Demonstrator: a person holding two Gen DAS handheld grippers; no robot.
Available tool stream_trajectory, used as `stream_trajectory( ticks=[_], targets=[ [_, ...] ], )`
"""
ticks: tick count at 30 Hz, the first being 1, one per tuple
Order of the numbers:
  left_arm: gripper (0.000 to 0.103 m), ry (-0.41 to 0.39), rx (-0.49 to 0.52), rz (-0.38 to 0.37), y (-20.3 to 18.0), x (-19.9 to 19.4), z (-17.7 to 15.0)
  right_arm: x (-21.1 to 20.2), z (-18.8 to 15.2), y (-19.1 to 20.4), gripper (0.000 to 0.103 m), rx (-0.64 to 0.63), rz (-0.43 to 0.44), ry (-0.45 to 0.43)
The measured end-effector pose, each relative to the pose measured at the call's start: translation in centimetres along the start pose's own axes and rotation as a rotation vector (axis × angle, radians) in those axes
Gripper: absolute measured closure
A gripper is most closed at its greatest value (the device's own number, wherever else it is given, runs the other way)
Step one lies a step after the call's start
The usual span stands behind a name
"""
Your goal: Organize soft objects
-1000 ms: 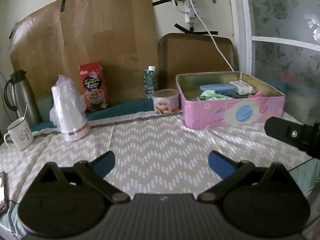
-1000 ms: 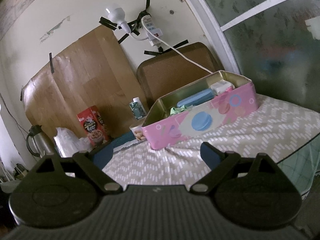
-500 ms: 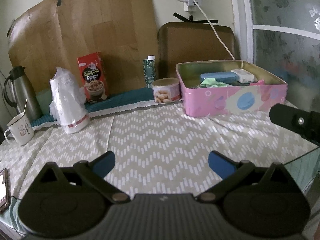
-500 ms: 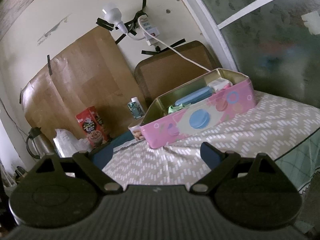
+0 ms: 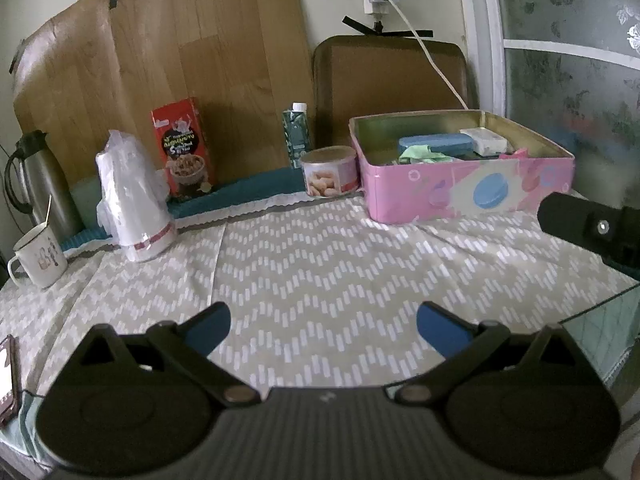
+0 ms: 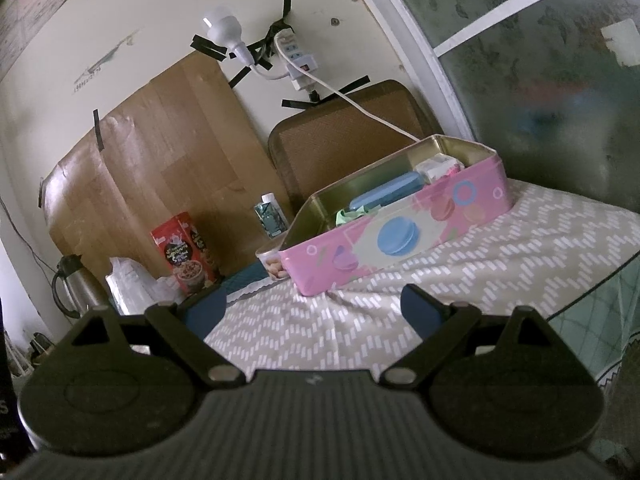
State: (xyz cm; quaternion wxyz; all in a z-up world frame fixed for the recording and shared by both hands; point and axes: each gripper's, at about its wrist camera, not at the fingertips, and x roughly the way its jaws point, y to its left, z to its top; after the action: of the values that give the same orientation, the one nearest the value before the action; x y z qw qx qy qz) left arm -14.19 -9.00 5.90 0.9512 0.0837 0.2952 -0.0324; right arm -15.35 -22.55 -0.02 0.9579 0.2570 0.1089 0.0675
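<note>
A pink tin box stands at the back right of the table; it also shows in the right wrist view. Inside lie a blue case, a green cloth and a white packet. My left gripper is open and empty above the table's front. My right gripper is open and empty, in front of the box; part of it shows at the right edge of the left wrist view.
Along the back stand a steel flask, a white mug, a plastic-wrapped cup stack, a red snack box, a green carton and a biscuit tin. A phone lies at the left edge.
The left gripper's view has dropped and tilted slightly, so the scene sits lower. The right gripper's view has shifted a little. Both grippers stay open and empty.
</note>
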Motion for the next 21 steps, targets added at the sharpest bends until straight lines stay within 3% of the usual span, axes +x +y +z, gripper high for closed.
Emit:
stream_trajectory(
  ticks=[21],
  targets=[
    [0.000,0.057,0.001,-0.038,-0.09,0.78,-0.57,0.04,-0.11,0.04,0.007,0.003,-0.003,0.003]
  ],
)
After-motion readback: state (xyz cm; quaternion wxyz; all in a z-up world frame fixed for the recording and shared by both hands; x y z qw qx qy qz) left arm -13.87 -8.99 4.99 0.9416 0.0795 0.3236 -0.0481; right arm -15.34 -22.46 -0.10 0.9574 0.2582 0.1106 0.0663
